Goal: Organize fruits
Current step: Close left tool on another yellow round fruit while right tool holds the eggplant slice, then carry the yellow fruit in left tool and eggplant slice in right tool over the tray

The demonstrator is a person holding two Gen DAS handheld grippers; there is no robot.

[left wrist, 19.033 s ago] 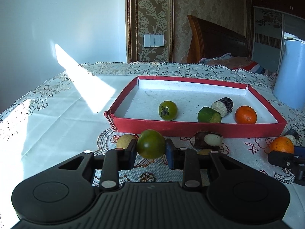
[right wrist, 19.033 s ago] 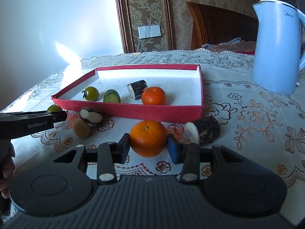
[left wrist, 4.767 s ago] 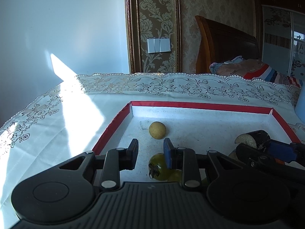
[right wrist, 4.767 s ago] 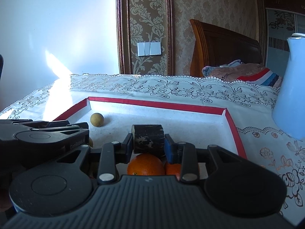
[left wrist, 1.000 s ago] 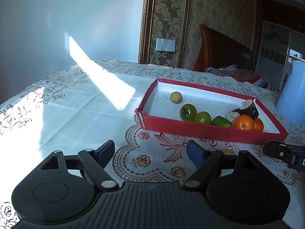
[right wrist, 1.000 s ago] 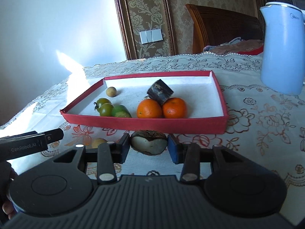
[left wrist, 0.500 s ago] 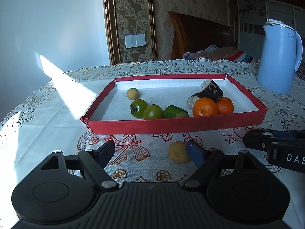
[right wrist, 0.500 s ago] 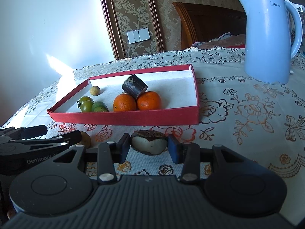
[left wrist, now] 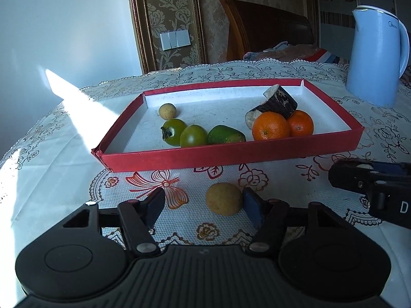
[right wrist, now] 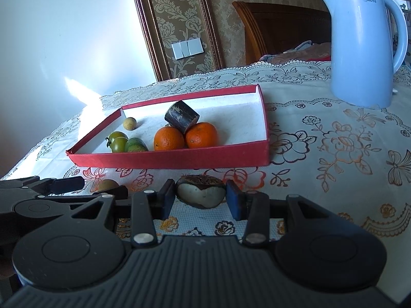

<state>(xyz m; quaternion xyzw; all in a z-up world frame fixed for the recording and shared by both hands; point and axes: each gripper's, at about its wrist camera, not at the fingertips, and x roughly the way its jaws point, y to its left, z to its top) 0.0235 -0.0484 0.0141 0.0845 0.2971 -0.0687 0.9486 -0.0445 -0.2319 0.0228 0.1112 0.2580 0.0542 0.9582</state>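
Observation:
A red tray on the tablecloth holds a small tan fruit, two green tomatoes, a green piece, two oranges and a dark cylinder piece. My left gripper is open, low in front of the tray, with a tan round fruit on the cloth between its fingers, touching the right pad. My right gripper is shut on a dark-skinned, white-fleshed piece in front of the tray.
A light blue kettle stands on the table at the back right. The right gripper's tip shows at the right edge of the left wrist view. A wooden chair and a wall lie beyond the table.
My left gripper has moved closer to the tan fruit, which now sits between its open fingers. My right gripper keeps holding the dark-skinned piece and has shifted slightly.

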